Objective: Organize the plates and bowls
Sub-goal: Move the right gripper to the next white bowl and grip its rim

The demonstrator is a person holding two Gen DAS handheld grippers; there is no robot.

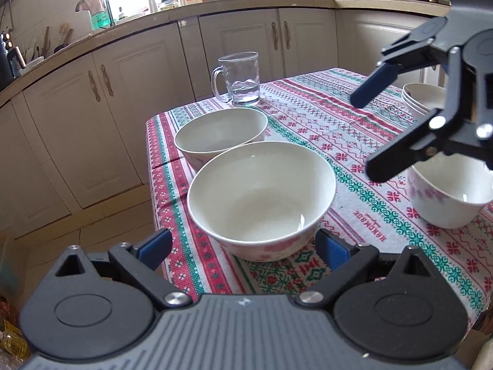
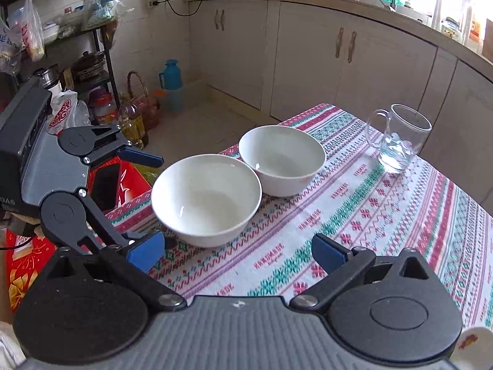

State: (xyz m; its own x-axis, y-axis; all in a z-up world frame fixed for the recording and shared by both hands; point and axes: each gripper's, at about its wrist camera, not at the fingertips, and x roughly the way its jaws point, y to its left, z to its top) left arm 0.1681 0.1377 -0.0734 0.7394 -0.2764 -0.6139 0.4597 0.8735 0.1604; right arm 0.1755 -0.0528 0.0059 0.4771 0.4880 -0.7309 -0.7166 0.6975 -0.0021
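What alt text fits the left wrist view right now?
Open left gripper faces a near white bowl on a patterned tablecloth, a second bowl and glass mug behind; the open right gripper hangs at right.

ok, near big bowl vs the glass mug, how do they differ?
The near bowl is opaque white with a faint pink pattern outside; the glass mug is clear. The bowl is wide, low and handleless; the mug is taller, narrower and has a side handle. The bowl sits between the open left gripper's fingers, untouched as far as shows; the mug stands at the table's far edge. Both are upright on the patterned tablecloth.
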